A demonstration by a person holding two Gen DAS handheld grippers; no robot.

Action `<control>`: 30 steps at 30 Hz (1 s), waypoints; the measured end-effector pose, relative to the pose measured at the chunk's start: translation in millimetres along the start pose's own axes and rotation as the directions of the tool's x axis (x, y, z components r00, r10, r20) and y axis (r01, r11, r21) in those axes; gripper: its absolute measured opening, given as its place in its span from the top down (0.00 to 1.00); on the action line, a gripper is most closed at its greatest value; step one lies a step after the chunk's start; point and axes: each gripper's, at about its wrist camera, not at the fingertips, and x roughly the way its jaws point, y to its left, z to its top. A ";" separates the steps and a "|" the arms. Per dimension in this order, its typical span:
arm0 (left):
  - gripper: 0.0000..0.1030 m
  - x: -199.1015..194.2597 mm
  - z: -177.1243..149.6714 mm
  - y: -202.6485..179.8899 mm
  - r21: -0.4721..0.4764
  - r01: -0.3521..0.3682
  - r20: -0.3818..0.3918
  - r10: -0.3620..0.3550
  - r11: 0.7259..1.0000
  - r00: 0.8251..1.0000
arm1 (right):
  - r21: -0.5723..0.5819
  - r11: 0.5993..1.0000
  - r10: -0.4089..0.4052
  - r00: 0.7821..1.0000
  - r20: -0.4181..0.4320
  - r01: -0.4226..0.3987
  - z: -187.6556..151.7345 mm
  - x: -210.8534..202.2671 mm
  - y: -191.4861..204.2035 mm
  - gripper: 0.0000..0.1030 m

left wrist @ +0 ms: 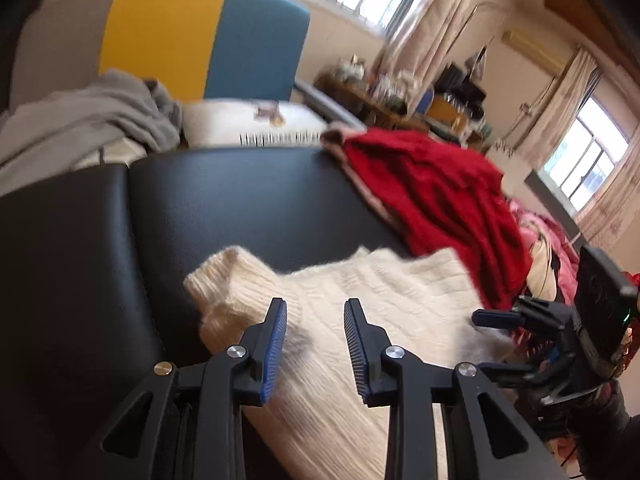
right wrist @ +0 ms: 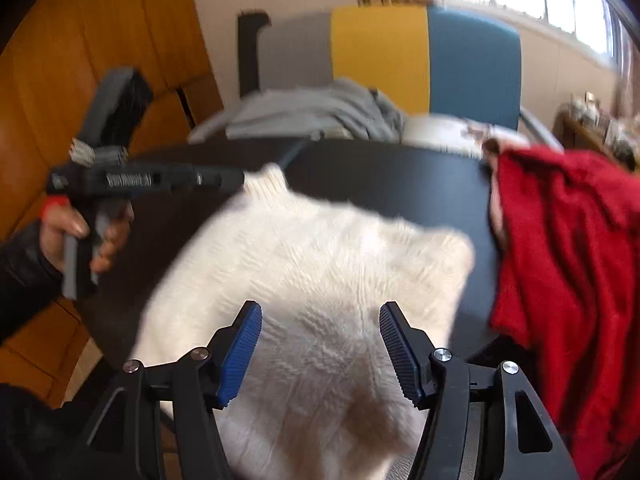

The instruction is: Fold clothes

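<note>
A cream knitted sweater (left wrist: 360,312) lies folded on the black table (left wrist: 224,200); it also fills the middle of the right wrist view (right wrist: 320,280). My left gripper (left wrist: 315,312) is open just above the sweater near its ribbed cuff (left wrist: 216,280). My right gripper (right wrist: 320,316) is open over the sweater's near part, empty. The right gripper shows at the right edge of the left wrist view (left wrist: 500,344), and the left gripper shows at the left of the right wrist view (right wrist: 236,178), held by a hand.
A red knitted garment (left wrist: 440,200) lies on the table's right side (right wrist: 568,264). A grey garment (left wrist: 88,120) is piled at the far edge. A yellow and blue chair back (left wrist: 204,40) stands behind. Pink clothes (left wrist: 552,248) lie beyond the red garment.
</note>
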 end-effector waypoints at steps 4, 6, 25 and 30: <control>0.69 46.8 -10.9 22.7 -0.082 -0.029 -0.114 0.020 0.996 0.993 | 0.187 0.978 0.080 0.995 0.065 -0.091 -45.0 7.1 -37.3 0.35; 0.69 47.7 -11.2 23.8 -0.101 -0.028 -0.096 0.018 0.995 0.995 | 0.226 0.966 0.104 0.989 0.101 -0.125 -52.7 7.5 -43.7 0.35; 0.46 -38.9 -67.6 39.0 -0.315 0.167 0.071 -0.152 0.934 0.986 | 0.246 0.962 0.097 0.989 0.108 -0.121 -48.2 -5.1 -42.7 0.26; 0.44 -31.4 -87.9 42.3 -0.368 0.257 0.081 -0.244 0.894 0.966 | 0.263 0.955 0.110 0.986 0.126 -0.140 -41.9 -33.4 -43.8 0.12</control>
